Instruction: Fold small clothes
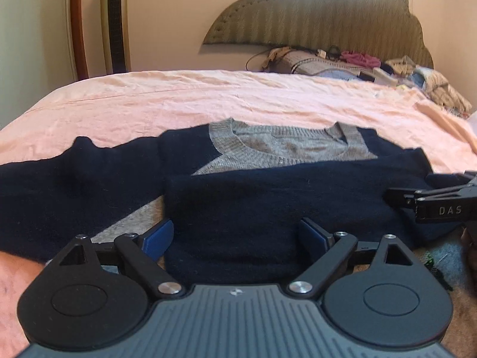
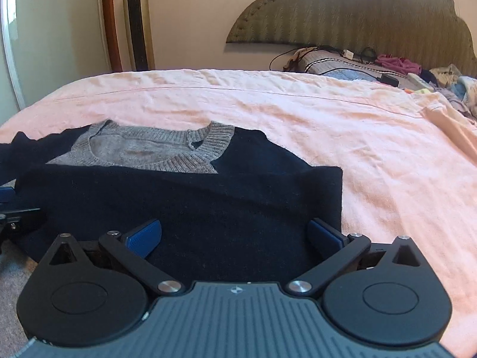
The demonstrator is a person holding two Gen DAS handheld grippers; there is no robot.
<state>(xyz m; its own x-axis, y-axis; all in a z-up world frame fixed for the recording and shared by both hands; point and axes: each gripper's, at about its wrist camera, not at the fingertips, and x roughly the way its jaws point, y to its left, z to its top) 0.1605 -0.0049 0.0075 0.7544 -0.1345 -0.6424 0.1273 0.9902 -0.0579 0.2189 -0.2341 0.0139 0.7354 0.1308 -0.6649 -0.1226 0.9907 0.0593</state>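
Note:
A navy knit sweater (image 1: pixel 268 197) with a grey ribbed collar (image 1: pixel 286 146) lies on the pink bedsheet (image 1: pixel 208 101). One sleeve is folded across its body; the other sleeve (image 1: pixel 59 185) stretches out to the left. My left gripper (image 1: pixel 241 235) is open, its blue pads either side of the folded sleeve's near edge. My right gripper (image 2: pixel 238 237) is open over the sweater (image 2: pixel 193 203) near its right edge; the collar (image 2: pixel 167 149) lies beyond. The right gripper also shows at the right of the left wrist view (image 1: pixel 432 200).
A pile of clothes, a pillow and cables (image 1: pixel 357 65) lie at the headboard (image 1: pixel 328 18). A tall tower fan (image 1: pixel 114 21) and a door (image 1: pixel 32 29) stand at the back left. The sheet extends far to the right (image 2: pixel 372 155).

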